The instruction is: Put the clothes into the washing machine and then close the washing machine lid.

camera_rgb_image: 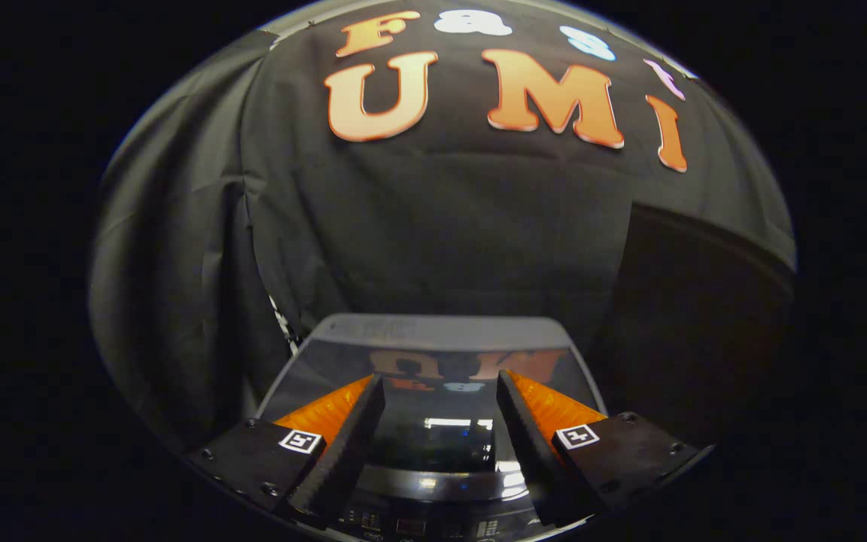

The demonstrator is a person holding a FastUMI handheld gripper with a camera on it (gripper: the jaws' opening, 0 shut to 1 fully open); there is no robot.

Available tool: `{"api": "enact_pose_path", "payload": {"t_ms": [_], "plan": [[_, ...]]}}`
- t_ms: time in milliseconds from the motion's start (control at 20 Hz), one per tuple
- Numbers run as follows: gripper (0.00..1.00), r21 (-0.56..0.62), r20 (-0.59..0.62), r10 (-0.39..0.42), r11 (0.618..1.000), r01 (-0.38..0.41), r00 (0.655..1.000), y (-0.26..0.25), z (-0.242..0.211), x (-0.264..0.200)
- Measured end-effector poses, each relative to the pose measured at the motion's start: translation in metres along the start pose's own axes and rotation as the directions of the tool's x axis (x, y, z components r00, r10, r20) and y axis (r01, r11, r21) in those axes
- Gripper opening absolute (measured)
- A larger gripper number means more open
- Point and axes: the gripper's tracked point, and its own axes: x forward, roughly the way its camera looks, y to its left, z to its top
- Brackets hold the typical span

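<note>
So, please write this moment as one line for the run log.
gripper: open, holding nothing | position: above washing machine | lid: looks closed, glossy, reflecting the booth | clothes: not seen outside

The gripper (441, 388) hangs with its fingers spread apart and nothing between them, just above the closed, glossy dark glass lid (437, 421) of the grey washing machine (433, 331). That lid bars the way down. Beyond the machine, the draped black cloth wall (441, 226) closes the space; above the lid is open room.
</note>
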Motion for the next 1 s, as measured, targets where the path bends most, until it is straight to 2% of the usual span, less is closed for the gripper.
{"api": "enact_pose_path", "payload": {"t_ms": [150, 300, 450, 600, 850, 1000], "plan": [[0.97, 0.023, -0.081, 0.011, 1.000, -0.010, 0.997, 0.002, -0.036, 0.003], [0.97, 0.004, -0.108, 0.018, 1.000, -0.017, 0.994, 0.003, -0.028, -0.007], [0.97, -0.030, -0.044, 0.024, 0.999, -0.025, 0.999, 0.002, 0.020, -0.027], [0.97, -0.042, 0.075, 0.047, 0.998, -0.044, 0.996, -0.001, 0.094, -0.067], [0.97, -0.053, 0.222, 0.031, 0.998, -0.020, 0.975, -0.023, 0.199, -0.156], [0.97, -0.067, 0.304, -0.017, 0.997, 0.040, 0.952, -0.055, 0.247, -0.211]]}}
